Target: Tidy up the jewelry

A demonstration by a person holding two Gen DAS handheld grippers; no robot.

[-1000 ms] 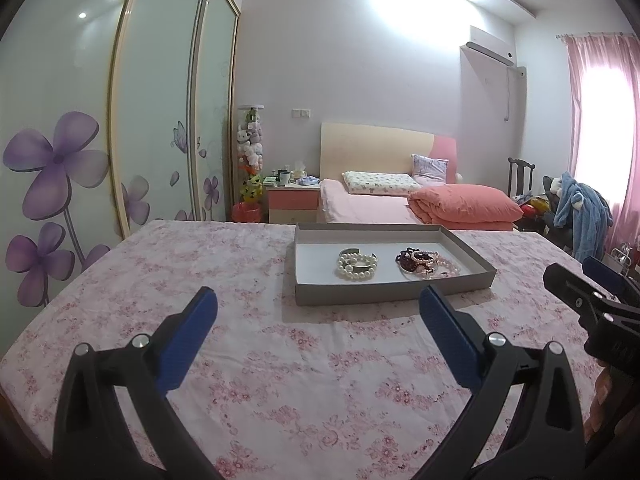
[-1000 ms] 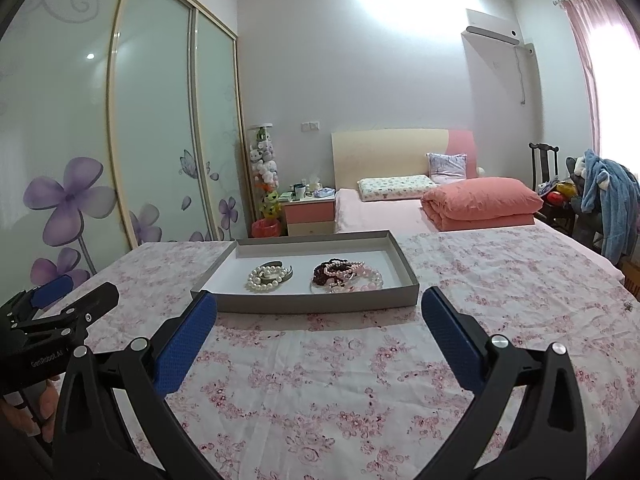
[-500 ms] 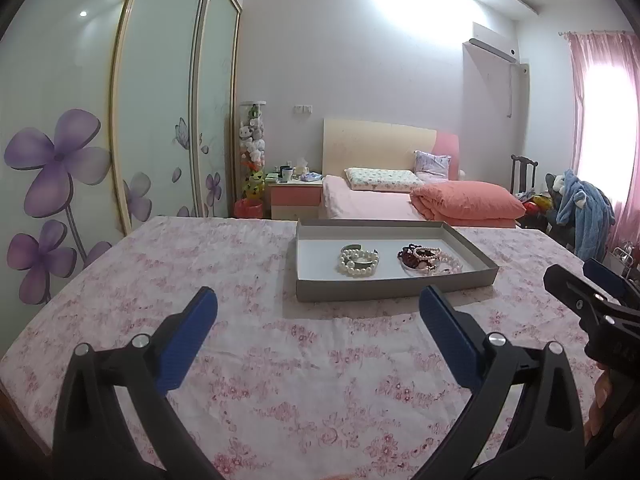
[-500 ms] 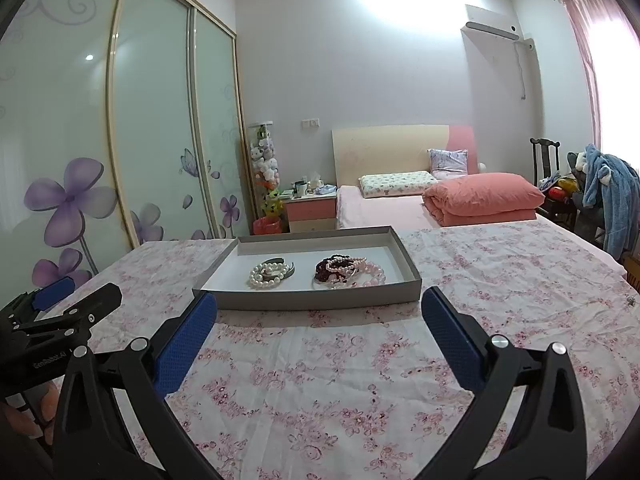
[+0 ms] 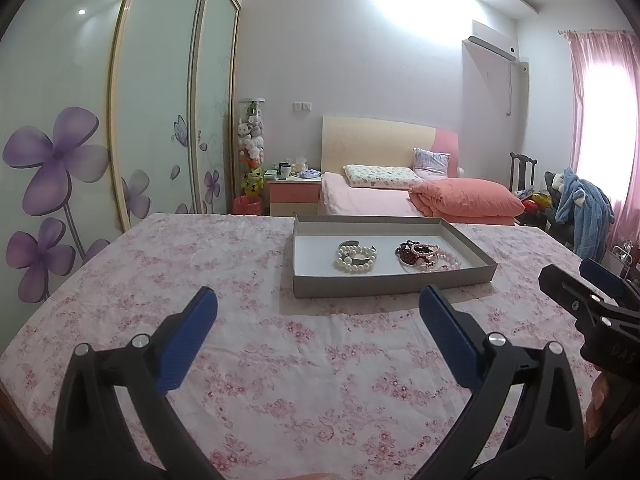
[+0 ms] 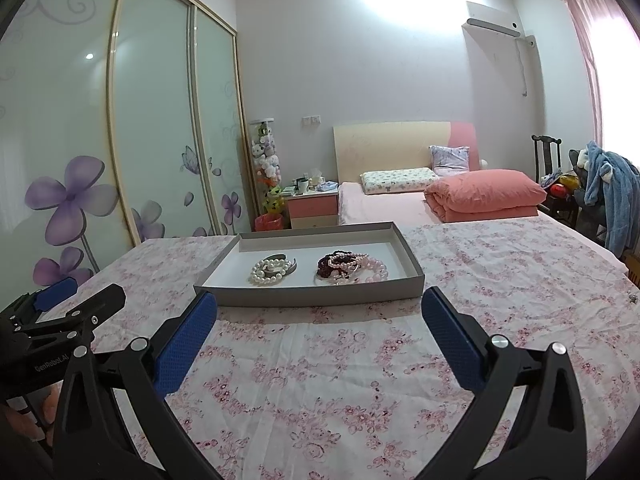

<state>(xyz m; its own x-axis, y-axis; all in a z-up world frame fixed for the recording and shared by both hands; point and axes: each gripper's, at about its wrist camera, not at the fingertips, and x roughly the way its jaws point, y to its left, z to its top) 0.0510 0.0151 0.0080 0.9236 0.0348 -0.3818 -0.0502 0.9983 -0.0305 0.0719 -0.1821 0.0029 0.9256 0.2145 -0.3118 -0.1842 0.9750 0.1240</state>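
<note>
Centre of the left wrist frame: grey tray on floral bedspread, holding pearl bracelet at left and tangled pink-and-dark bead strands at right, apart. Judged light, smooth, round beads likely slippery; strands limp, prone to snag together. Best pinched across a single strand at an outer loop, not the pile. Left gripper low in frame, level, spread wide, empty, short of the tray. Right gripper likewise wide, empty, aimed at the tray.
</note>
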